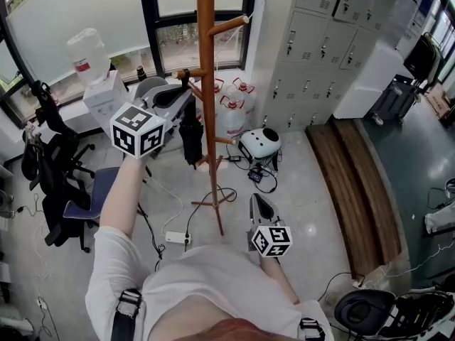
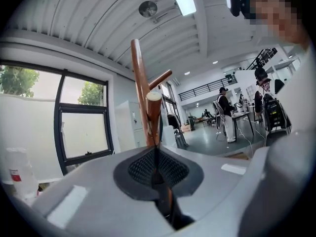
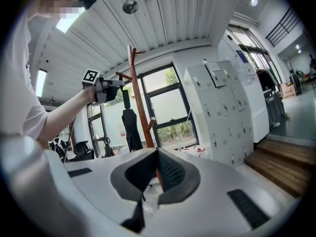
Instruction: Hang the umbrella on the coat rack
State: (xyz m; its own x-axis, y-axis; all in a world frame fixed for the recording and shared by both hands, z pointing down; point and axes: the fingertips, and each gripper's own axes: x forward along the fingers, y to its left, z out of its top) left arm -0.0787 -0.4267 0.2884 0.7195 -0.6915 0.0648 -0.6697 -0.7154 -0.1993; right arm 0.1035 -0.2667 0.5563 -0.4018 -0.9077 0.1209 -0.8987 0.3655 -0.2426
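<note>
A person stands at a wooden coat rack (image 1: pixel 206 48) by the window, with a gripper in each hand. The raised left gripper (image 1: pixel 186 91) is level with a peg (image 1: pixel 194 72) on the rack's left side, and its jaws are pressed together on the thin dark strap (image 1: pixel 183 77) of a folded black umbrella (image 1: pixel 190 137). The strap sits at the peg, and the umbrella hangs straight down just beside the pole, clear of the floor. The right gripper (image 1: pixel 258 203) is held low and near, right of the rack's foot, with its jaws closed on nothing.

On the far left, a white water dispenser (image 1: pixel 105 94) carries an upturned clear bottle (image 1: pixel 85 54) with a red label; its water level cannot be made out. Beyond the rack, several large clear water bottles (image 1: pixel 234 109) with red caps stand together on the floor by the window, and what they hold is also unclear. A bank of grey lockers (image 1: pixel 320 41) lines the far right wall with every door shut, so their contents are hidden.

A white rounded device (image 1: pixel 259 144) lies on the floor to the right of the pole with cables beside it, and a white power strip (image 1: pixel 178 238) lies near the rack's foot. Black office chairs (image 1: pixel 60 176) crowd the left side, and a wooden bench (image 1: pixel 355 183) runs along the right.
</note>
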